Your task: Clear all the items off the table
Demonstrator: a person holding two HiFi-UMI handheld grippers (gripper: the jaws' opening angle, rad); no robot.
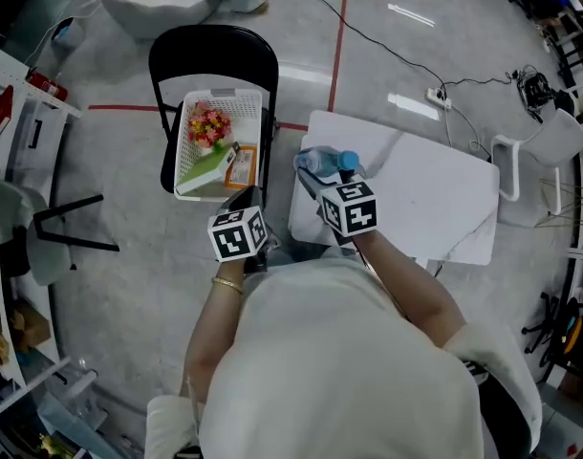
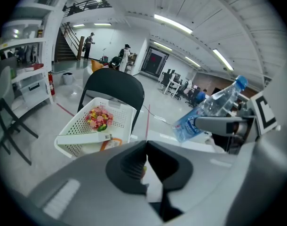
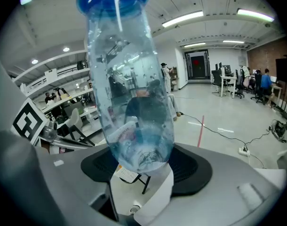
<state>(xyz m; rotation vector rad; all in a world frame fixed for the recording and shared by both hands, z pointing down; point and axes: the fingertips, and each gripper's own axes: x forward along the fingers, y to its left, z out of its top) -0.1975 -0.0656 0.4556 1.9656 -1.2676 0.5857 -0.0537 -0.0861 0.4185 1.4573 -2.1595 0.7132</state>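
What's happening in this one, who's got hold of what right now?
A person is clearing a white table with two hand-held claws. The right claw grips a clear water bottle with a blue cap, lifted above the table edge nearest the basket. The left claw is shut and empty. A white basket on a black chair already holds flowers and a flat box.

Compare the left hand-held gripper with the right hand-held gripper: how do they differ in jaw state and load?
The left hand-held gripper has its jaws pressed together; the right hand-held gripper has its jaws apart. The left hand-held gripper carries nothing; the right hand-held gripper clamps a clear plastic water bottle with a blue cap. Both bear a black-and-white marker cube.
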